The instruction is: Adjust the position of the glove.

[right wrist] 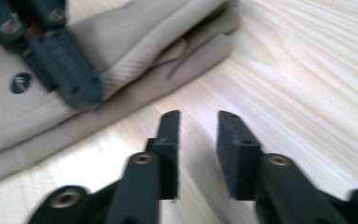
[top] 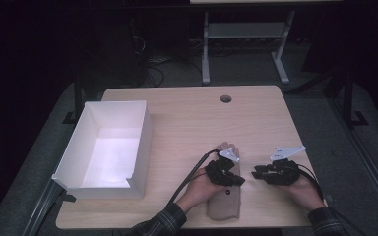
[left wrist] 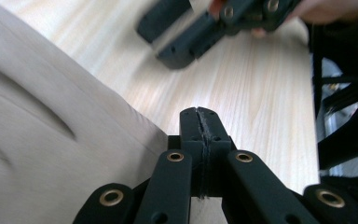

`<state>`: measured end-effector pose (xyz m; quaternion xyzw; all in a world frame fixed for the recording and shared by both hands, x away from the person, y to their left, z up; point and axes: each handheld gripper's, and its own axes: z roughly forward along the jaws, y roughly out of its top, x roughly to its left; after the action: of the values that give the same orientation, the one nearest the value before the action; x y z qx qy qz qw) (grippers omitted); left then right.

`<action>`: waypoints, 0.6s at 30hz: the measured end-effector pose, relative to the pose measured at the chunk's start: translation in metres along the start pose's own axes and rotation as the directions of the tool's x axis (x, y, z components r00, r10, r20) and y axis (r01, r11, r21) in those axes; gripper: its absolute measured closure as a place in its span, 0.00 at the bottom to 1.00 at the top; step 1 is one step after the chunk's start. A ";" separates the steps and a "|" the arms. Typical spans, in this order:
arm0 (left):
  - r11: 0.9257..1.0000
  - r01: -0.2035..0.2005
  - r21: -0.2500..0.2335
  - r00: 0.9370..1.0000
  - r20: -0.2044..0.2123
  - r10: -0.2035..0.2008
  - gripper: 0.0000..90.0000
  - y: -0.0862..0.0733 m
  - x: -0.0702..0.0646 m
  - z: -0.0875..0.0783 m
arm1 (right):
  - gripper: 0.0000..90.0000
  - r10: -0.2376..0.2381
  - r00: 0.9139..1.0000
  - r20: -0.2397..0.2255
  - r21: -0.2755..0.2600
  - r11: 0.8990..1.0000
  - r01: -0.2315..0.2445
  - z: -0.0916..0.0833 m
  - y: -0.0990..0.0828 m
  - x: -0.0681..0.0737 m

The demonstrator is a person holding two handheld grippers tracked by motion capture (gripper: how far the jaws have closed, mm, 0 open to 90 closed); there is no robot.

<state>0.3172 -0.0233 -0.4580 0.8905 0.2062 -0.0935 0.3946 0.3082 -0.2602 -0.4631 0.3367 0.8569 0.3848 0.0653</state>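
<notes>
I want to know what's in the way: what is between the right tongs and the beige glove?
Nothing: just bare wooden table lies between the right tongs and the beige glove, as the right gripper view shows.

Table [top: 187,123] looks like pale wood laminate, smooth with a fine grain. The beige glove [right wrist: 135,56] is soft matt cloth, ribbed weave in spots. Both hand-held grippers, left [left wrist: 199,122] and right [right wrist: 198,122], look like matt black plastic with brassy metal rivets. White box [top: 142,132] looks like smooth matt card.

A dim lab or workroom: a pale wooden surface [top: 187,118] on grey carpet [top: 325,128], a metal-framed bench [top: 246,34] behind, and loose cables [top: 152,64] on the floor.
</notes>
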 end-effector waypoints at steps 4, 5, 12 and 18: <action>1.000 0.001 0.016 1.000 -0.013 -0.001 1.00 -0.004 -0.001 0.000 | 0.56 -0.007 0.999 0.035 0.009 1.000 0.007 0.003 -0.002 -0.003; 1.000 -0.002 0.022 1.000 -0.015 0.003 1.00 -0.005 -0.001 -0.002 | 0.48 -0.003 0.998 0.058 0.018 1.000 0.002 0.006 -0.003 -0.004; 0.998 -0.031 0.062 0.998 -0.058 0.035 1.00 -0.017 -0.003 -0.018 | 0.34 0.005 0.992 0.126 0.003 1.000 -0.005 0.011 -0.005 -0.008; 0.994 -0.054 0.095 0.991 -0.116 0.065 1.00 -0.031 -0.004 -0.037 | 0.26 0.010 0.986 0.168 -0.027 1.000 -0.005 0.014 -0.008 -0.010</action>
<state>0.3003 0.0217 -0.4519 0.9175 0.1982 -0.0379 0.3428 0.3170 -0.2615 -0.4795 0.3702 0.8419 0.3667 0.1406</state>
